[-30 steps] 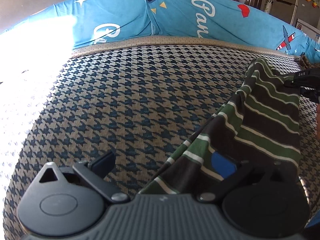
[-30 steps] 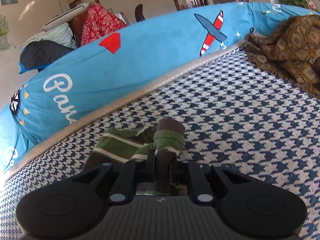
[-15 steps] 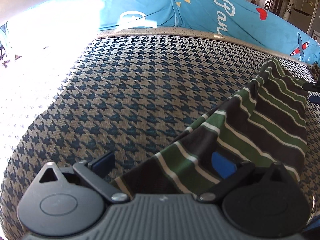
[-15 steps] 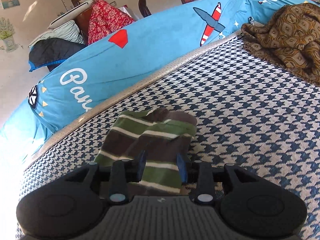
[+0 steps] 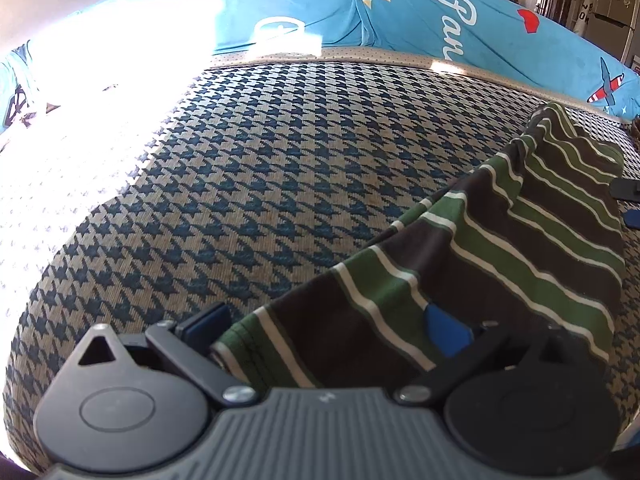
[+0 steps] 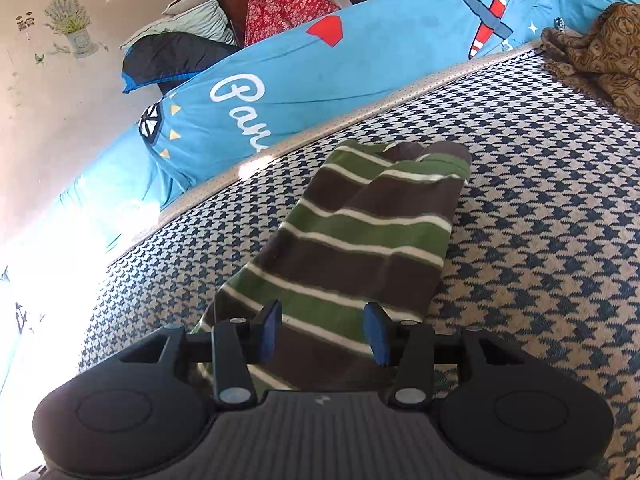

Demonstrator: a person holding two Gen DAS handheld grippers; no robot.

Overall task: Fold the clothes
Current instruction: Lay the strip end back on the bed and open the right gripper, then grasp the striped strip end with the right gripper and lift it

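Note:
A green, brown and white striped garment lies folded into a long narrow strip on the houndstooth sofa seat. My right gripper is open, its blue pads apart over the strip's near end, holding nothing. In the left wrist view the same garment runs from the right edge down to my left gripper, which is open with the cloth's end lying between its wide-apart fingers. The tip of the right gripper shows at the right edge.
Blue printed cushions line the back of the seat. A brown patterned cloth is heaped at the far right. Bright sunlight washes out the seat's left side. Pillows and a red cloth sit behind the sofa.
My right gripper was shut on the garment's bunched end, then opened and drew back as the strip settled flat. The left gripper stayed open while the cloth slid further between its fingers.

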